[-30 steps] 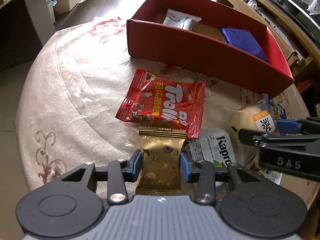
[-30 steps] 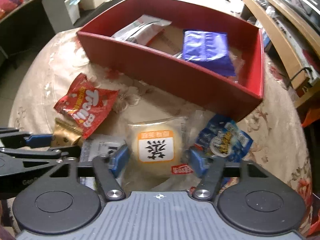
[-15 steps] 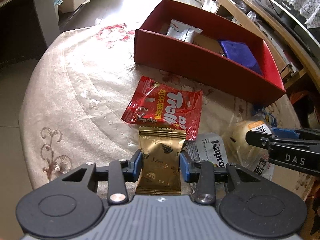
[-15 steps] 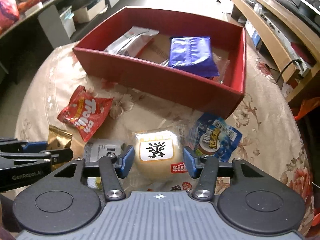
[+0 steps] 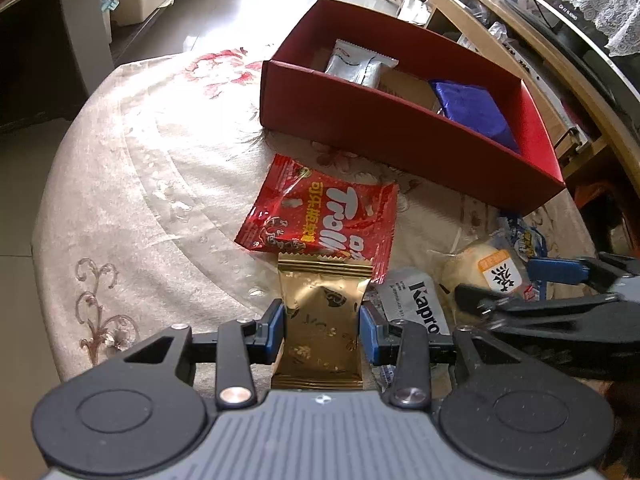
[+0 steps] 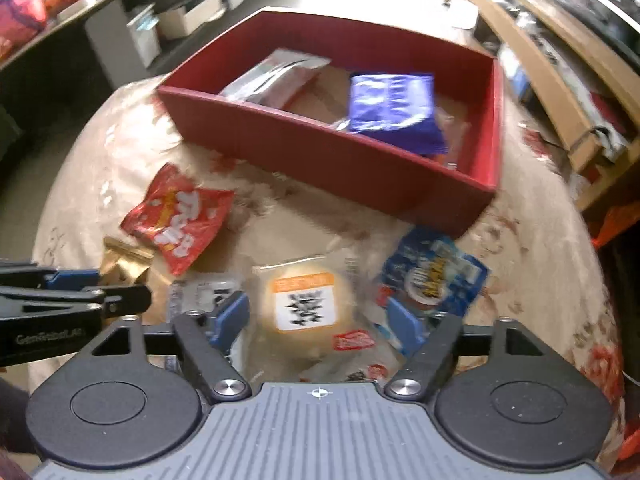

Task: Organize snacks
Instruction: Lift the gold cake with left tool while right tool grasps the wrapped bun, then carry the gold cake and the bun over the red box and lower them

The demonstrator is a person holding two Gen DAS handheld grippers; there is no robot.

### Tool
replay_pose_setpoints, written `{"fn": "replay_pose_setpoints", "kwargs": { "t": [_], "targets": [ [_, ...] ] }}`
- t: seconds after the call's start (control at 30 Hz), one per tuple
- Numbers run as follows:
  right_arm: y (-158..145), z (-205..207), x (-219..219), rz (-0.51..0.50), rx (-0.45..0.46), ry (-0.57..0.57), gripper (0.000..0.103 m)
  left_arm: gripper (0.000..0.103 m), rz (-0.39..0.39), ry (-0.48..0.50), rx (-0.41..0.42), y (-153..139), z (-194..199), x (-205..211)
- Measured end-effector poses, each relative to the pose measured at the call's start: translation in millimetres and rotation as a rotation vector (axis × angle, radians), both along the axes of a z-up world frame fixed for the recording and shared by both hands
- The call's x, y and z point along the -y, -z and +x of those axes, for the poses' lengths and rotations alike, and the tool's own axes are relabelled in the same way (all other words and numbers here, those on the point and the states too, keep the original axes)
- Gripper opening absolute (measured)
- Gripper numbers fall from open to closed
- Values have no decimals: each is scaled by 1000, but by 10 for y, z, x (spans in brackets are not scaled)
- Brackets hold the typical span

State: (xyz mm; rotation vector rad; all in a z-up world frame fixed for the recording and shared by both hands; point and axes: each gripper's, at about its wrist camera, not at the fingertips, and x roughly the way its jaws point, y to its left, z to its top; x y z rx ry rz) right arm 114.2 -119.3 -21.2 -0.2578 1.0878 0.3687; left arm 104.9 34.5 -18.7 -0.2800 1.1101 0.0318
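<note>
**Both claws loaded, box ahead**

Left claw [image 5: 322, 330]: blue pads pressed on both long edges of the gold packet [image 5: 322, 320]. Closed on it. Packet's long axis runs straight out along the fingers, crimped far end pointing toward the red bag [image 5: 320, 216]. Whether the packet is off the surface [image 5: 140, 168] cannot be told from this view.

Right claw [image 6: 318, 318]: pads sit either side of the bun [image 6: 306, 304], a round cake in clear wrap with an orange-and-white label. Left pad looks just beside the wrap, right pad near its edge; view is motion-blurred, so I cannot tell whether it is gripping or merely straddling.

Other loose snacks: Kapro pack [image 5: 412, 304] between gold packet and bun; blue pack [image 6: 434, 276] right of the bun, near the box corner.

Red box [image 5: 400, 136]: far side of the surface, well apart from both claws. Already holds a silver pack [image 5: 360, 66] at its left end and a purple pack [image 5: 472, 110] to the right; bare floor shows between them.

Key relation: box lies ahead of both claws, its long axis slanting from near-left to far-right. From the left claw it is ahead and rightward, with the red bag between. Right claw looks nearer to the near wall.

Judgement: next move is lift and carry over the near wall; both loads must clear the rim. Thin gold packet may sag or twist under edge grip.
</note>
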Motion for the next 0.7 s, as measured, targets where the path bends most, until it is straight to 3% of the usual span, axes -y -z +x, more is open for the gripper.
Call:
{"fn": "replay_pose_setpoints", "kwargs": {
  "t": [0.07,0.17,0.2,0.3,0.7],
  "targets": [
    [144,39,-95,-63,-19,-29,87,39,1,0,-8,25,9,0],
    [196,72,-143,-55,-19,-29,88,39,-2,-2,-20,57,26,-11],
    [184,85,-125,-43,-17,-13,81,39,-5,-3,-22,60,29,-14],
    [142,101,-28,8,-32,29,74,39,-14,6,-12,26,26,2],
    [-190,-13,241,96,54,107,72,39,-23,10,58,-235,126,73]
  ]
}}
